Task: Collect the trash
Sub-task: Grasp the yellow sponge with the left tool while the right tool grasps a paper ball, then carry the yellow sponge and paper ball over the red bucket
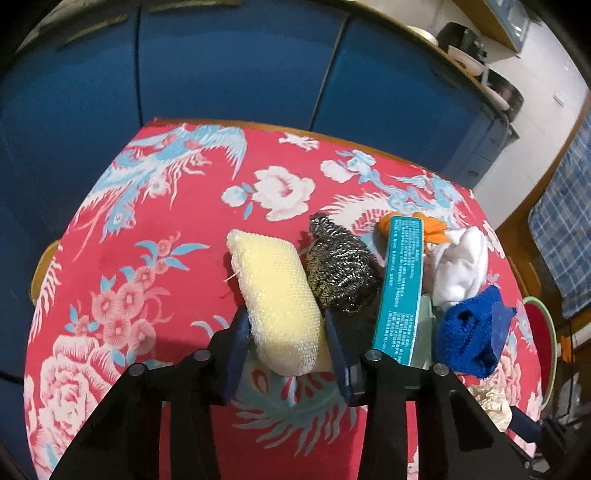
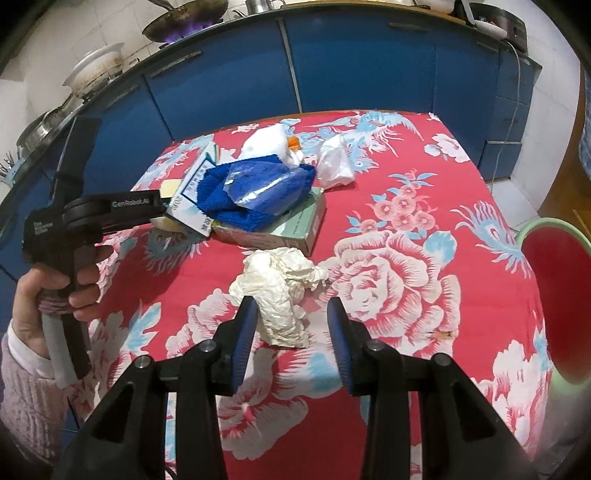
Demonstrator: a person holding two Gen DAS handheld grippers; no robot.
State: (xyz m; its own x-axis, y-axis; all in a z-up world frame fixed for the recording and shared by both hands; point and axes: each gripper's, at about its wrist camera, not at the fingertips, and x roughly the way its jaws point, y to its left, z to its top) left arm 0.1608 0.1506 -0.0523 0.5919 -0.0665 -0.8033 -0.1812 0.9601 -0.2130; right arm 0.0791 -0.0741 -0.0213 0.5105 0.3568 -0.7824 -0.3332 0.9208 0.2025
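Note:
My left gripper (image 1: 284,325) has its jaws on both sides of a yellow mesh sponge (image 1: 275,295); both pads touch it. A steel wool scrubber (image 1: 341,271) lies just right of it. A teal box (image 1: 400,284), a white cloth (image 1: 460,266) and a blue cloth (image 1: 471,332) lie further right. My right gripper (image 2: 291,317) is open around the near end of a crumpled cream paper (image 2: 282,291) on the red floral tablecloth (image 2: 406,295). The left gripper's body (image 2: 92,214) shows in the right wrist view, held by a hand.
A red bin with a green rim (image 2: 554,295) stands at the table's right edge. A green box (image 2: 295,225), a blue cloth (image 2: 255,192) and a white plastic bag (image 2: 334,162) lie mid-table. Blue cabinets (image 2: 332,62) stand behind; a wok (image 2: 184,18) sits over a flame.

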